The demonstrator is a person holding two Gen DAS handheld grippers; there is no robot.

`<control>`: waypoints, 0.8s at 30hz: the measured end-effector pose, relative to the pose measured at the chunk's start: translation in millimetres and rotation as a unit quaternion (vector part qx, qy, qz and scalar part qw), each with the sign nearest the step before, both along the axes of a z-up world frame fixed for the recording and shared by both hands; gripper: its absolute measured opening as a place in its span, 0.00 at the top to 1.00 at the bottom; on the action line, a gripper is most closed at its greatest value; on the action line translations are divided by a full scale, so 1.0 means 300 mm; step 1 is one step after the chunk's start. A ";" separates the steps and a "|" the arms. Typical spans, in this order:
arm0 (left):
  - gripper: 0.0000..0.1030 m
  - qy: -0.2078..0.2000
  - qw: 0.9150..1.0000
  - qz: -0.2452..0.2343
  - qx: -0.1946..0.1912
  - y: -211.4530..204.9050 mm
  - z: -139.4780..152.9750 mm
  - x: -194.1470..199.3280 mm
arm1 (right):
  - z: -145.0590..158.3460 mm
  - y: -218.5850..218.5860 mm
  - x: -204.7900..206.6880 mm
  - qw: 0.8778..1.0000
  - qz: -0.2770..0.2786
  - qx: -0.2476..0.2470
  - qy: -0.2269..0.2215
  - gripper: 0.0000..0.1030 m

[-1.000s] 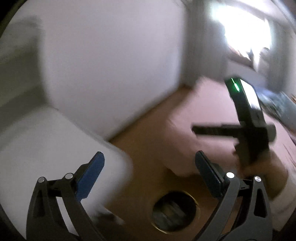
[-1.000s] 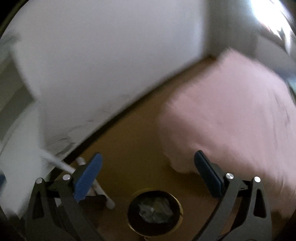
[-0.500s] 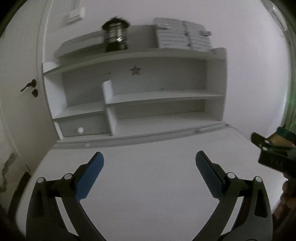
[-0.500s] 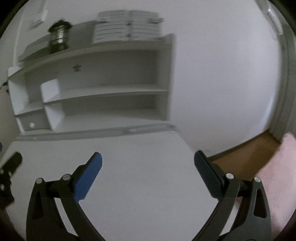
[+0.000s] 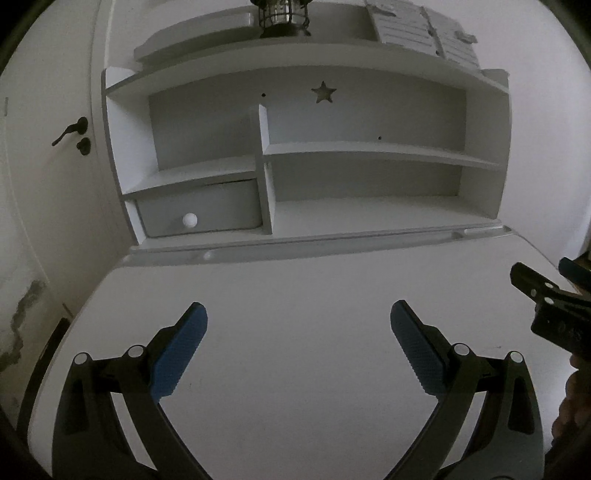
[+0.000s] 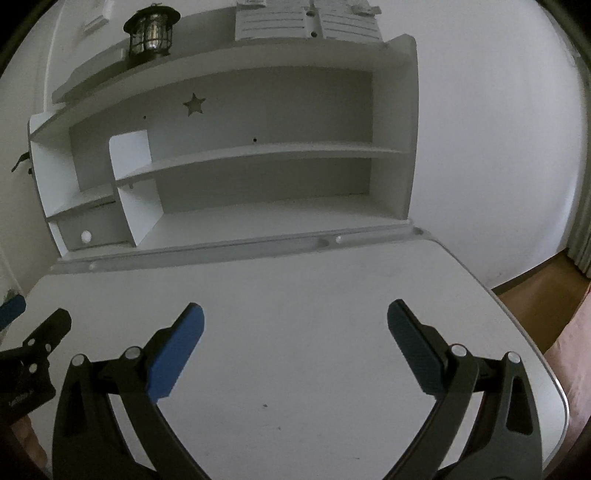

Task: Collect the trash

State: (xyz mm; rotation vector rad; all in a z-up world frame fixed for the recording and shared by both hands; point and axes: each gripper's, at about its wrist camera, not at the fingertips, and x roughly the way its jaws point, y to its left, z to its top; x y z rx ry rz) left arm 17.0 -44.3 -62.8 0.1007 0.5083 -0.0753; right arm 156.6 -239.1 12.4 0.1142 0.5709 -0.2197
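No trash shows in either view. My left gripper [image 5: 298, 321] hangs open over the white desk [image 5: 295, 288], nothing between its blue pads. My right gripper [image 6: 295, 321] is open too, above the same desk [image 6: 280, 295], and holds nothing. In the left wrist view the right gripper's black body [image 5: 554, 306] pokes in at the right edge, with a hand below it. At the left edge of the right wrist view sits the left gripper's black body [image 6: 29, 354].
A white shelf unit [image 5: 369, 151] stands at the back of the desk, with a small drawer [image 5: 199, 218], a lantern [image 6: 149, 31] and a slatted box [image 6: 306, 20] on top. A door [image 5: 40, 147] is left. Wooden floor [image 6: 543, 291] and pink bedding [image 6: 576, 339] lie right.
Both cameras swung up from the floor, where a round bin with crumpled trash was seen, to the desk and shelves. Both grippers stayed open, and the view has since moved closer to the shelf unit.
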 end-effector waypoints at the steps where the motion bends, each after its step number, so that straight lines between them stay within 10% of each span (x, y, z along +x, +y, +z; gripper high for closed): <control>1: 0.06 0.001 1.000 -0.003 0.000 -0.001 -0.003 0.002 | -0.004 -0.005 0.004 1.000 0.000 0.003 0.007 0.07; 24: 0.06 0.051 0.999 -0.003 -0.007 -0.056 -0.033 0.051 | -0.027 -0.009 0.041 0.999 -0.015 -0.010 0.049 0.07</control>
